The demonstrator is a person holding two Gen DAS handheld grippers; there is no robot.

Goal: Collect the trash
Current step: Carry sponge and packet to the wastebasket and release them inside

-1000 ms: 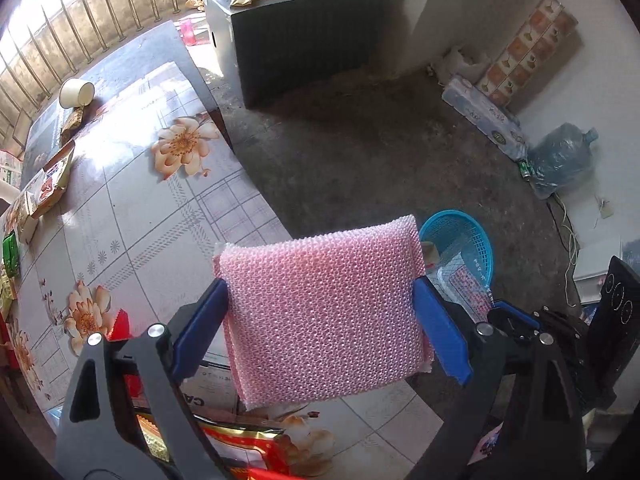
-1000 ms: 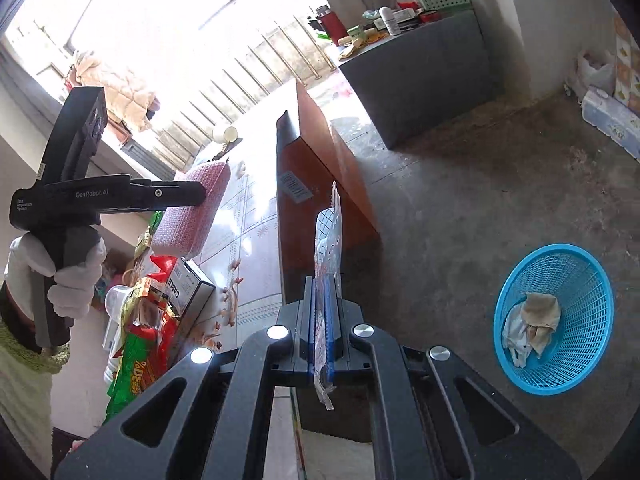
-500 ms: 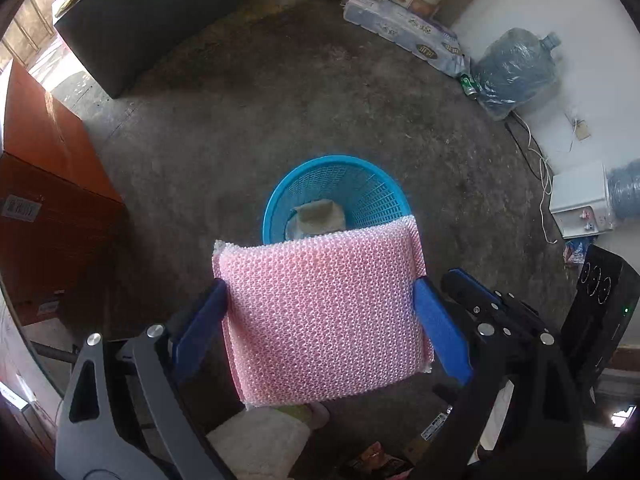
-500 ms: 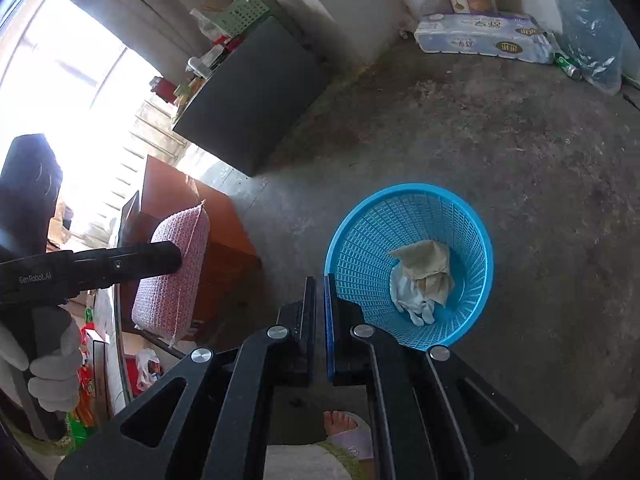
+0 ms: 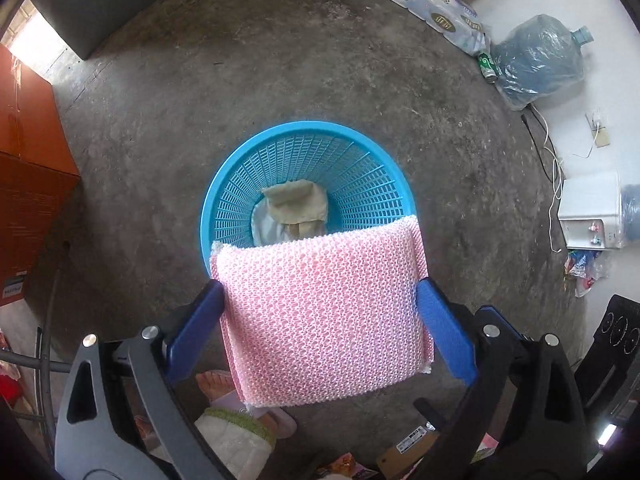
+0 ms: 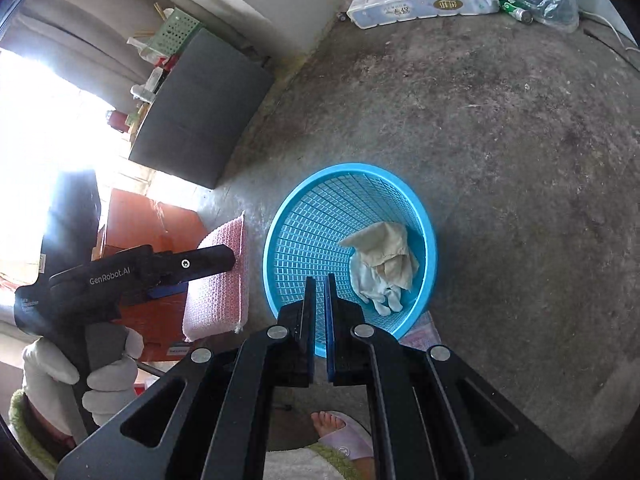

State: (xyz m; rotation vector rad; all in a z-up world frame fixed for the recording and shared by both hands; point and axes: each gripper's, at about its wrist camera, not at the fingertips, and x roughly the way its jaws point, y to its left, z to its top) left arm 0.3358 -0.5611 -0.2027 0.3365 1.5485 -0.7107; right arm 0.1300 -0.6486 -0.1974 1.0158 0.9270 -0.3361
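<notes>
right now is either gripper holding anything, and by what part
The left gripper holds a pink sponge, its pads pressing on the sponge's two side edges. The right gripper is shut on nothing.

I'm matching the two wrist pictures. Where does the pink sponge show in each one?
Left wrist: sponge fills the lower centre, clamped in the left claw.
Right wrist: sponge at left of centre, seen edge-on, beside the basket.
Shared landmark: the blue basket with rags inside.

Sponge (image 5: 324, 312) now over basket (image 5: 224, 184)
</notes>
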